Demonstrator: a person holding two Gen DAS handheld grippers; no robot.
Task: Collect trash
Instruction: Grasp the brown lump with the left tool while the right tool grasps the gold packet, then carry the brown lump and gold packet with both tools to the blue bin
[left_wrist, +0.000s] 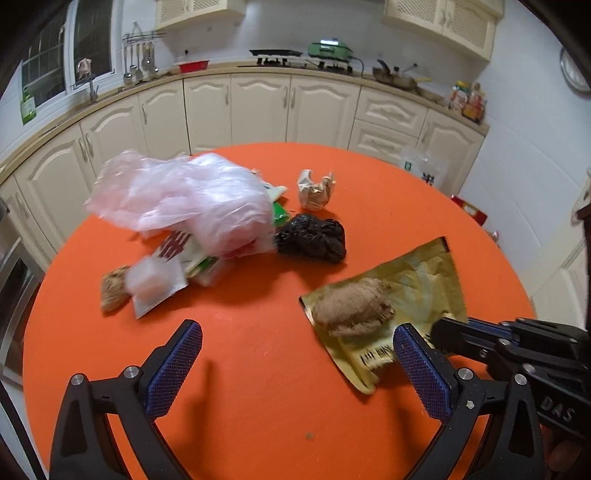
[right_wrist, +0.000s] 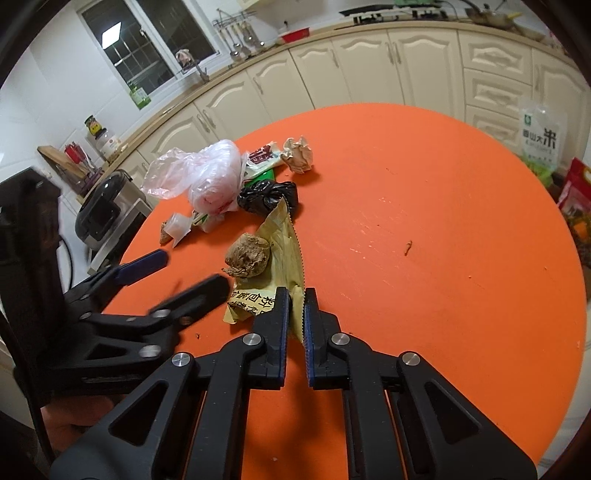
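**Right gripper pinches the gold wrapper on the orange table**

The right gripper (right_wrist: 296, 314), a black two-finger tool with blue ribbed pads, has its jaws pressed together on the serrated edge of a flat gold foil wrapper (right_wrist: 282, 240) with dark printed characters. The wrapper lies on the round orange table (right_wrist: 443, 240), and a brown fibrous lump (right_wrist: 246, 254) sits on top of it, near the end closest to the gripper.

The left gripper (left_wrist: 295, 354), of the same black and blue make, hangs over the near part of the table with its jaws spread wide and nothing between them. Its right-hand finger (left_wrist: 424, 373) stands just beside the near corner of the gold wrapper (left_wrist: 413, 280); whether it touches is unclear.

Further back on the table lies the remaining litter, bunched together: a thin pinkish translucent plastic bag (left_wrist: 184, 195), blurred in the left wrist view, a crumpled black plastic bag (left_wrist: 312, 238) just beside it, a crushed ball of beige paper (left_wrist: 316, 188), a small clear plastic sachet (left_wrist: 155, 286) and a second brown lump (left_wrist: 114, 290) at the left end. Flat printed packets (right_wrist: 264, 157) peek from under the pink bag.

Cream kitchen cabinets (left_wrist: 258, 110) curve behind the table.
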